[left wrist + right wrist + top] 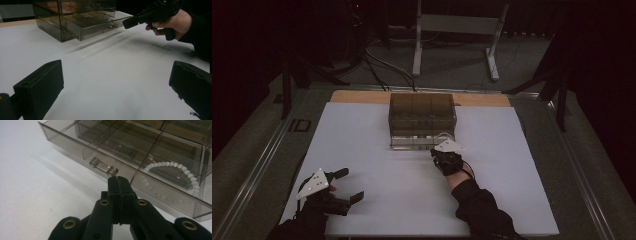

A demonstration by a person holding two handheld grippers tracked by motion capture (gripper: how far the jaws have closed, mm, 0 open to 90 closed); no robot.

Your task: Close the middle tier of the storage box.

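Drawer [120, 157] of the smoky clear organizer [422, 120], bottom tier, pulled partway out toward the near side of the white table [377, 165]. Divided into compartments; a white bead bracelet [175, 168] lying in the compartment to the right of the handle [103, 166] in the right gripper view. Judged as the closing stage of a put-away job: bracelet already in, drawer not yet pushed home. Could equally be an opening in progress; hard to tell from this alone.

Right gripper [117, 180] poised just in front of the organizer, tips at the right end of the little clear handle, jaws pressed flat together with nothing between them. Touching the handle or a hair short of it: cannot tell.

Left gripper [346, 185] well apart from the organizer, resting near the table's front left corner, jaws spread wide, holding nothing.

Left to do, by this reading: nudge the drawer front with the closed tips until flush with the organizer's upper tiers, then back off.
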